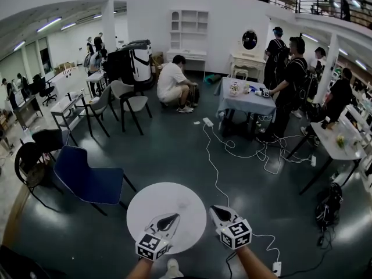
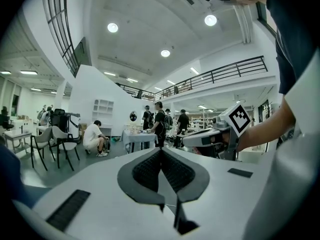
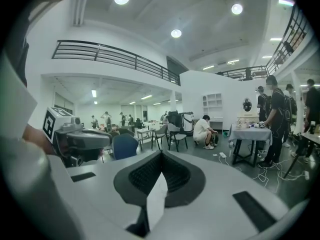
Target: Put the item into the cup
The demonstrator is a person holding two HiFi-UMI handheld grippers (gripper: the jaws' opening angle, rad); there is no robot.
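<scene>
Round white table (image 1: pixel 152 200): stands low in the head view on the dark floor; every place below is given from it.
Left gripper (image 1: pixel 169 220): over the table's near edge, left of its middle, marker cube toward the person.
Left jaws: clenched; in the left gripper view the 2 ribbed pads of the left gripper (image 2: pixel 161 157) meet at the tips with nothing between them.
Right gripper (image 1: pixel 217 213): at the table's right edge, just beside the left one and apart from it.
Right jaws: clenched too; in the right gripper view the pads of the right gripper (image 3: pixel 160 157) meet at the tips and hold nothing.
Cross views: each gripper's camera shows the other gripper level beside it, the right gripper (image 2: pixel 209 137) and the left gripper (image 3: pixel 79 140).
Item and cup: no view lets me tell them; the table top carries only 1 faint mark, too small to name.
Blue chair (image 1: pixel 88 179): just left of the table.
White cable (image 1: pixel 216 166): runs across the floor from beyond the table toward a cloth-covered table (image 1: pixel 246 102) far behind it.
Crouching person (image 1: pixel 172 83): well beyond the table, in a white shirt, near the white shelf (image 1: pixel 189 31).
</scene>
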